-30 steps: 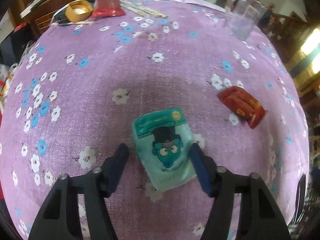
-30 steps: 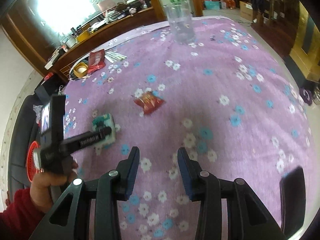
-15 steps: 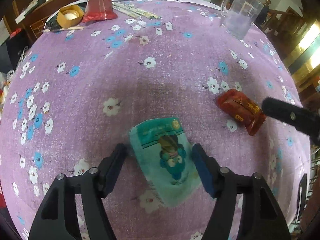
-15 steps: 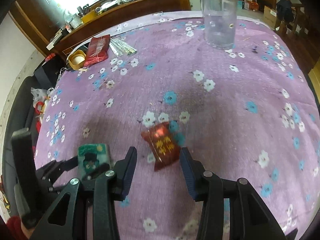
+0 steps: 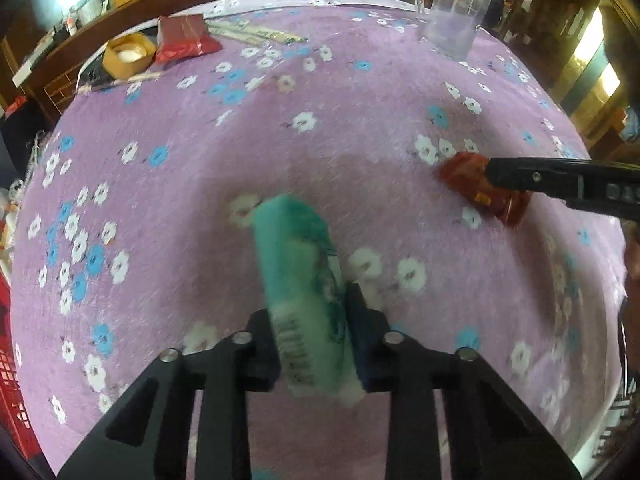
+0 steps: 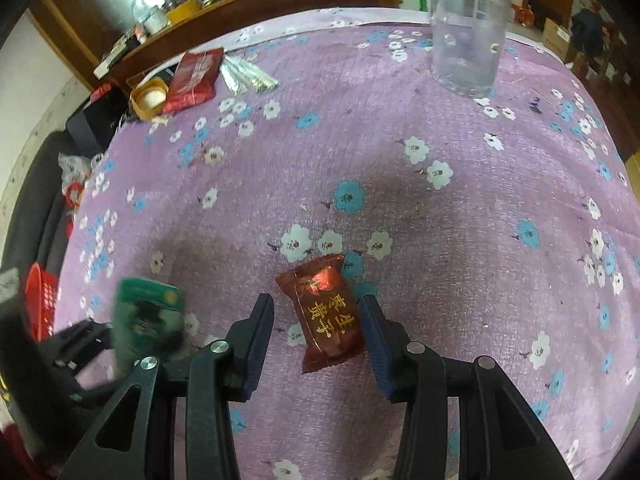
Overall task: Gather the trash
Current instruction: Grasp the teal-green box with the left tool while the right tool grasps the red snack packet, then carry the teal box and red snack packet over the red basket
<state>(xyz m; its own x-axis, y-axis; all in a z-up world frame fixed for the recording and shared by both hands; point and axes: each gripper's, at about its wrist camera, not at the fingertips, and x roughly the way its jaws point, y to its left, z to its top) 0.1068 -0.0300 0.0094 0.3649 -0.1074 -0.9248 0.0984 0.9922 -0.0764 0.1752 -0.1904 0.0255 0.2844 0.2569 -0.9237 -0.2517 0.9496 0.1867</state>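
My left gripper [image 5: 310, 312] is shut on a teal snack packet [image 5: 304, 280] with a cartoon face, squeezed narrow and lifted off the purple flowered tablecloth [image 5: 240, 140]; the packet also shows blurred in the right wrist view [image 6: 146, 312]. My right gripper [image 6: 318, 320] is open, its fingers on either side of a red wrapper [image 6: 326, 312] with gold characters that lies flat on the cloth. In the left wrist view the right gripper's finger [image 5: 560, 180] lies over the red wrapper [image 5: 464, 178].
A clear glass mug [image 6: 466, 32] stands at the far right. A small wooden cup [image 6: 150, 98], a red foil bag [image 6: 192, 78] and thin packets [image 6: 248, 74] lie at the far left. A red basket [image 6: 40, 296] sits beyond the table's left edge.
My left gripper closed on the teal packet and lifted it. My right gripper moved forward and down so its open fingers straddle the red wrapper.
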